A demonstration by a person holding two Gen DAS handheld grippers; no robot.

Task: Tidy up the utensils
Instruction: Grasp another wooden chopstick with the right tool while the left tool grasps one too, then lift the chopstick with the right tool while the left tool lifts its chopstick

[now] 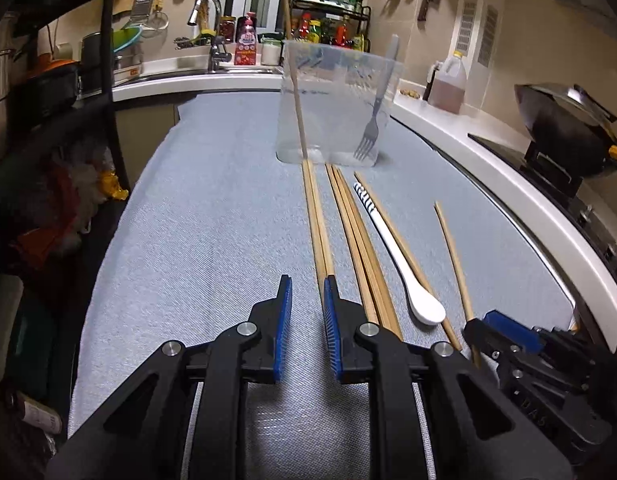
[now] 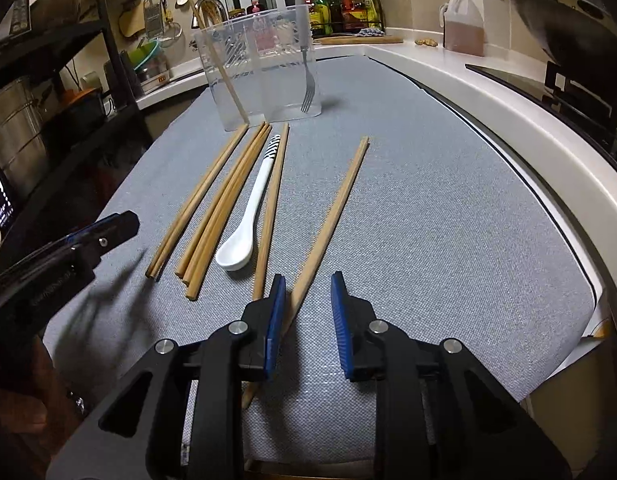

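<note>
A clear plastic rectangular container (image 2: 264, 68) stood upright, holding one leaning wooden chopstick (image 2: 224, 68) and a grey-handled metal fork (image 2: 306, 76), tines down. Before it lay loose wooden chopsticks (image 2: 224, 200) and a white ceramic spoon with a striped handle (image 2: 248, 224).

Grey woven cloth (image 2: 428, 200) under both jaws, matt, visibly textured weave. Chopsticks (image 2: 228, 196) ahead of the jaws: pale wood, matt, straight-grained. Spoon (image 2: 244, 232) among them: glossy white ceramic-looking glaze, striped handle end. Container (image 2: 264, 68) beyond: clear plastic, faintly frosted, smooth. Fork (image 2: 307, 76) inside: dull grey metal. Single chopstick (image 2: 332, 216) beside the left pad of the right gripper (image 2: 308, 308): same matt wood. Left gripper (image 1: 308, 308): black matt plastic frame, blue ribbed pads (image 1: 284, 328), bright metal pivot pins. Countertop (image 2: 508, 92) to the right: smooth, glossy off-white.
</note>
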